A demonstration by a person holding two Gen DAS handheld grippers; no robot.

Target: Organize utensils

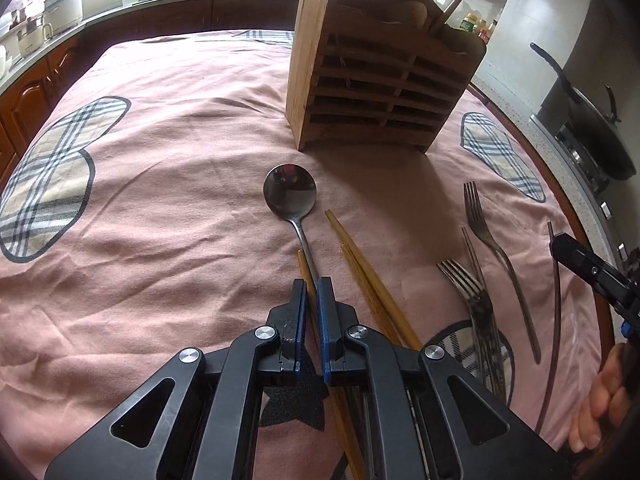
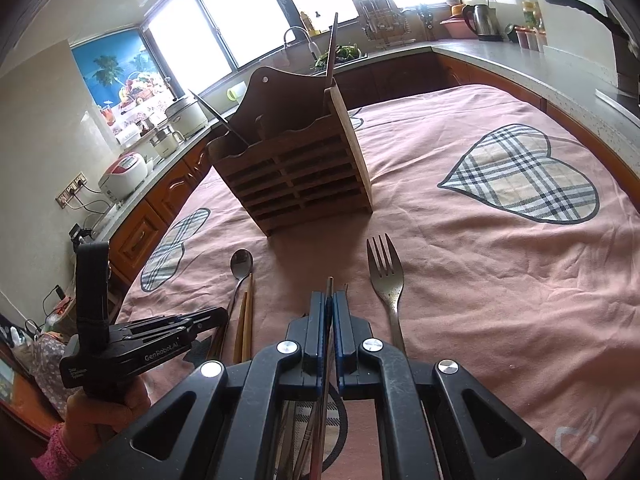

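A slatted wooden utensil holder (image 1: 380,92) (image 2: 296,176) stands upright on the pink cloth, with a few sticks in it. In front of it lies a steel spoon (image 1: 290,190) (image 2: 241,264). My left gripper (image 1: 311,286) (image 2: 222,314) is shut low over the cloth, with the spoon's handle and one wooden chopstick (image 1: 302,264) in the narrow gap between its pads. Two more wooden chopsticks (image 1: 360,268) lie just to its right. My right gripper (image 2: 330,298) (image 1: 558,242) is shut on a thin dark chopstick (image 2: 329,286) (image 1: 555,320).
Forks lie on the cloth at the right (image 1: 476,216) (image 1: 464,280), and one fork (image 2: 386,276) lies beside my right gripper. A black pan (image 1: 592,120) sits on the stove past the table's right edge. Kitchen counters ring the table. A hand (image 2: 100,404) holds the left gripper.
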